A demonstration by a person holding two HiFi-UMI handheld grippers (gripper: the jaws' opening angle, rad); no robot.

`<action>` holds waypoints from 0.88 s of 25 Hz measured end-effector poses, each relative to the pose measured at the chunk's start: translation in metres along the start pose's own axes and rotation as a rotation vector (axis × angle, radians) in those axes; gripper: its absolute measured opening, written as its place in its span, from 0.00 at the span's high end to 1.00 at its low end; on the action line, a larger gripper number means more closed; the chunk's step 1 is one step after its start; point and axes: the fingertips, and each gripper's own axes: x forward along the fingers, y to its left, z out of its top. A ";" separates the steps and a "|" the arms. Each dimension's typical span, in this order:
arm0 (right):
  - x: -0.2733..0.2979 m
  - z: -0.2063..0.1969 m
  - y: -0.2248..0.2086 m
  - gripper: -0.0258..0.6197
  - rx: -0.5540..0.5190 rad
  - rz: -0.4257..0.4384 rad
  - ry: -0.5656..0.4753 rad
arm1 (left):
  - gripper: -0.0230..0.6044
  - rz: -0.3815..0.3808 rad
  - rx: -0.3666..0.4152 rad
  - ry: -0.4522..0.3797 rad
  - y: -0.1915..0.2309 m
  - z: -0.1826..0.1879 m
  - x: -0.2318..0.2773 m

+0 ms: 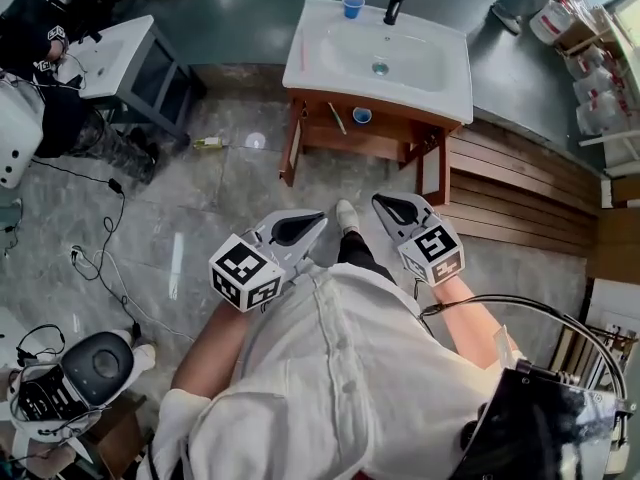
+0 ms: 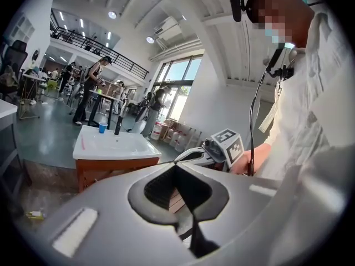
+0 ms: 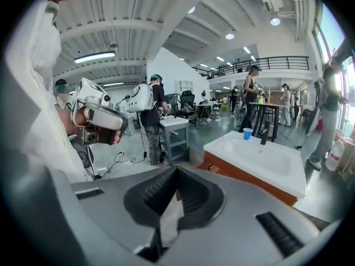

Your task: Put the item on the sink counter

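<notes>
Left gripper (image 1: 316, 220) and right gripper (image 1: 379, 201) are both clenched on nothing. Well ahead of them, 1 blue cup (image 1: 352, 5) stands on the sink counter (image 1: 308, 68). A 2nd cup (image 1: 362, 115) sits on the shelf (image 1: 345, 144) beneath, probably still to fetch.

Far ahead of me stands the sink counter (image 1: 455, 93), a white top with a basin sunk into it, carried on a brown wooden stand (image 1: 293, 148). At the top's far edge a blue cup (image 1: 352, 5) stands just left of the black tap (image 1: 395, 3). A thin pink stick (image 2: 83, 143) lies along the left rim. On the stand's lower shelf (image 1: 350, 146) I see a second blue cup (image 1: 362, 115), with a slim stick-like thing (image 1: 338, 118) to its left. The stand rests on the grey stone floor (image 1: 250, 198). On the floor, a small yellowish thing (image 1: 208, 143) lies left of the stand and black cables (image 1: 100, 258) trail nearer, at the left. Wooden boards (image 1: 520, 193) cover the floor on the right.
</notes>
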 end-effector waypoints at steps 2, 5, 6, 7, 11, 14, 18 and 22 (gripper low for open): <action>-0.006 0.007 0.002 0.95 0.003 -0.002 -0.014 | 0.96 0.004 0.001 0.002 -0.003 0.003 -0.002; -0.009 0.014 0.004 0.95 0.001 -0.003 -0.019 | 0.96 0.003 0.006 0.002 -0.004 0.009 -0.005; -0.010 0.015 0.004 0.95 -0.001 -0.002 -0.020 | 0.96 0.006 0.009 0.001 -0.004 0.010 -0.006; -0.010 0.016 0.005 0.95 -0.004 -0.001 -0.021 | 0.96 0.009 0.010 -0.002 -0.004 0.010 -0.007; -0.010 0.019 0.007 0.95 -0.021 0.000 -0.024 | 0.96 0.017 0.001 -0.011 -0.007 0.008 -0.010; -0.009 0.020 0.008 0.95 -0.025 0.003 -0.027 | 0.96 0.018 -0.001 -0.008 -0.007 0.007 -0.011; -0.007 0.021 0.012 0.95 -0.026 0.016 -0.027 | 0.96 0.022 -0.005 -0.003 -0.007 0.006 -0.012; -0.004 0.023 0.014 0.95 -0.025 0.026 -0.020 | 0.96 0.020 -0.012 0.004 -0.006 0.006 -0.013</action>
